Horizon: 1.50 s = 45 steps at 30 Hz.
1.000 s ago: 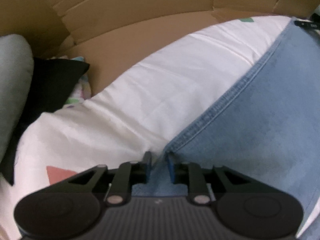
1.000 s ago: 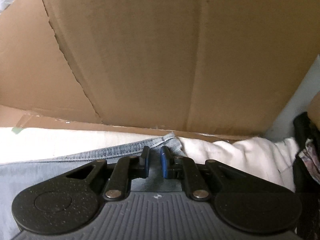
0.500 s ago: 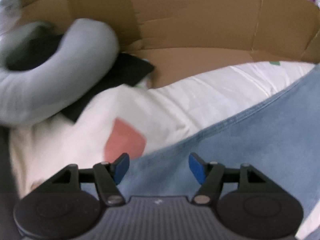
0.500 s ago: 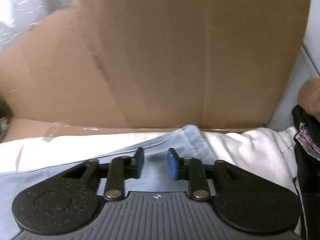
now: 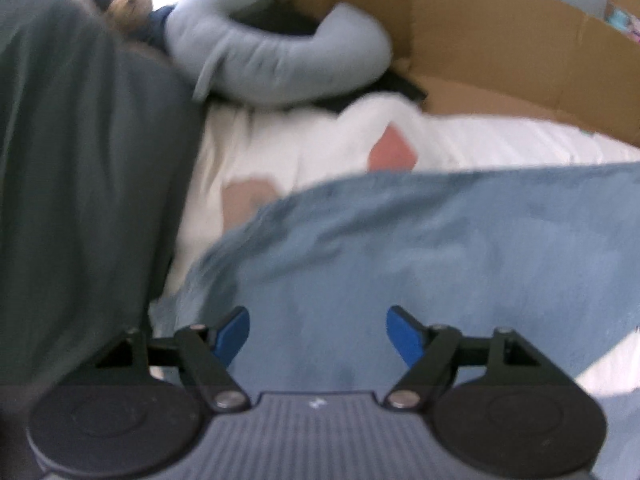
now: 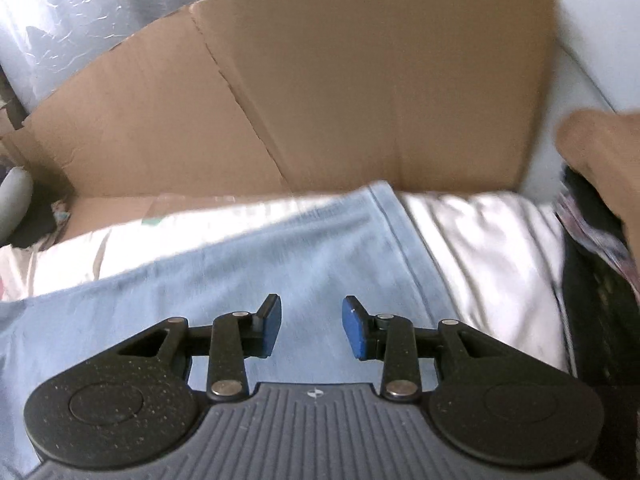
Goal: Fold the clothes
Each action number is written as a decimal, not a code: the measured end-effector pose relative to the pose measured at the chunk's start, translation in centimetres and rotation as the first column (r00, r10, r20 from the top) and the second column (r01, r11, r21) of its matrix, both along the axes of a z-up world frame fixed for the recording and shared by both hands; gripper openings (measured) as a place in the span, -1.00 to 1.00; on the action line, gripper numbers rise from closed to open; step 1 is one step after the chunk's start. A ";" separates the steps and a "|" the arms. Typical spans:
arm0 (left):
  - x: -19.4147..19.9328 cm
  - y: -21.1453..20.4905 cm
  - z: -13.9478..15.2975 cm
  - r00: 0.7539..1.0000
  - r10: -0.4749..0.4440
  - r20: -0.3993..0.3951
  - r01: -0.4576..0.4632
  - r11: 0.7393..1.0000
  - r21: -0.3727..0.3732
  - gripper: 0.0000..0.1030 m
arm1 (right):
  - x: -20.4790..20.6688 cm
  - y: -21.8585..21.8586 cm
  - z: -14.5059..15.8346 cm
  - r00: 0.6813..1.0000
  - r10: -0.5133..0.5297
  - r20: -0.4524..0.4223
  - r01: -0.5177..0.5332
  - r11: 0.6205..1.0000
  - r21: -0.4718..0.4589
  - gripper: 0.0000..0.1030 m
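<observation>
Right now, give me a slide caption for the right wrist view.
Right claw open above light blue denim spread on a white sheet, cardboard panel behind.

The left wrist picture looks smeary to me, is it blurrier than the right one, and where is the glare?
Left wrist view: yes, motion-smeared; the grey pillow and denim edge are soft, with a blown-out white patch top left. Right wrist view: milder blur, bright glare on the white sheet, and the cardboard bulges from fisheye distortion.
</observation>
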<state>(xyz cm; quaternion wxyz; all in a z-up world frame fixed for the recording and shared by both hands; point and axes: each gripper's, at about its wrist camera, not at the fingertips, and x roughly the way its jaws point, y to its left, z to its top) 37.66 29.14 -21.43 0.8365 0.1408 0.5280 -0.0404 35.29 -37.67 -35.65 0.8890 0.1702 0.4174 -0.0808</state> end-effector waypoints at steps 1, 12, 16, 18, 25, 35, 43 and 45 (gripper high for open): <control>-0.6 0.5 -0.2 1.000 0.009 -0.007 -0.009 1.000 -0.004 0.51 | -0.9 -0.5 0.0 1.000 -0.003 -0.008 0.003 1.000 0.006 -0.21; -6.9 0.6 -3.9 0.985 0.171 -0.011 -0.172 0.980 -0.096 0.52 | -5.8 -3.0 0.1 0.995 -0.094 -0.024 0.095 0.994 0.059 -0.21; -8.6 -1.8 -5.6 0.991 0.132 -0.008 -0.132 0.982 -0.134 0.52 | -7.0 -3.1 -0.4 0.989 -0.146 -0.033 0.148 0.988 0.043 -0.20; -9.0 -2.8 -6.6 0.993 0.110 -0.029 -0.113 0.985 -0.132 0.52 | -7.4 -3.3 -0.6 0.983 -0.176 -0.053 0.177 0.984 0.025 -0.19; -8.8 -4.8 -8.7 0.996 0.084 0.026 -0.079 0.986 -0.150 0.50 | -7.6 -3.4 -1.2 0.968 -0.232 -0.091 0.239 0.968 0.073 -0.01; -8.6 -6.6 -11.6 1.000 0.016 -0.016 -0.018 0.993 -0.117 0.41 | -7.5 -4.8 -3.6 0.943 -0.325 -0.065 0.331 0.922 0.200 -0.06; -9.0 -7.9 -12.7 0.999 -0.016 -0.030 0.014 0.997 -0.080 0.45 | -7.3 -5.0 -3.5 0.945 -0.321 -0.066 0.328 0.923 0.201 -0.62; -8.9 -8.1 -12.9 0.999 -0.012 -0.033 0.010 0.997 -0.074 0.51 | -7.5 -5.1 -3.4 0.944 -0.325 -0.053 0.329 0.922 0.206 -0.88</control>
